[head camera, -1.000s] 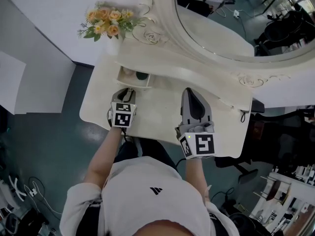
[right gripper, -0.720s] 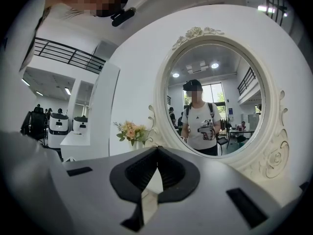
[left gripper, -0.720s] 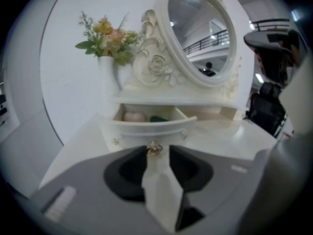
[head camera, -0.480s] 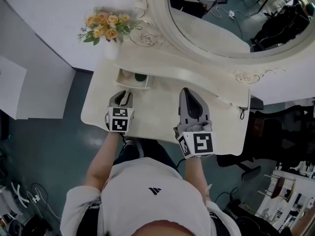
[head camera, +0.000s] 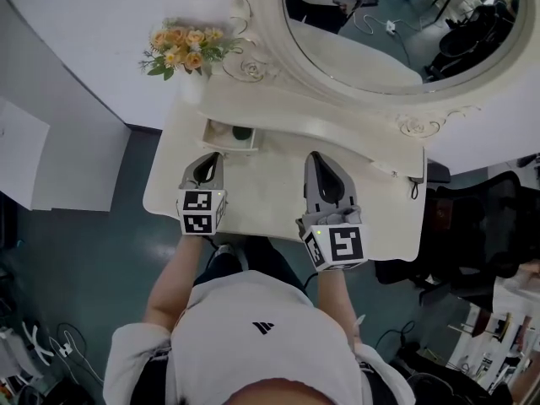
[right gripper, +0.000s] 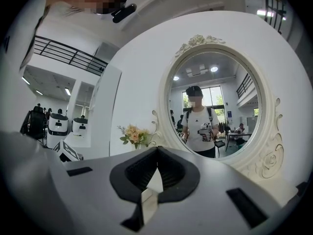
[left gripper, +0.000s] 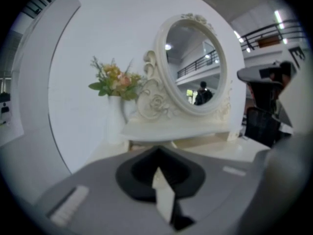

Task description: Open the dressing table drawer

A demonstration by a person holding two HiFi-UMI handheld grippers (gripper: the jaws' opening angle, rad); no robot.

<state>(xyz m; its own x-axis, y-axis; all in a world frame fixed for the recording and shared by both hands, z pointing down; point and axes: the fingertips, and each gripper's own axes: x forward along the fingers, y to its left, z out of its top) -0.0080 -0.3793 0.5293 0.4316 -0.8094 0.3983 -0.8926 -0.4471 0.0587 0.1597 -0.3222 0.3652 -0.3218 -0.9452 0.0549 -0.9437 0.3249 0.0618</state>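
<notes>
The cream dressing table has a small drawer under its raised shelf, pulled out, with a dark round thing inside. My left gripper hangs above the tabletop just in front of that drawer, apart from it, jaws shut and empty. In the left gripper view the left gripper points at the shelf and mirror. My right gripper hovers over the table's middle, shut on nothing. The right gripper faces the oval mirror in its own view.
A white vase of orange flowers stands at the table's back left corner. The big oval mirror rises behind the shelf. A black chair is to the right, a white cabinet to the left, and cables lie on the floor.
My left gripper has lifted and drawn back from the open drawer, and its jaws have closed. The drawer stays pulled out. The right gripper has barely moved.
</notes>
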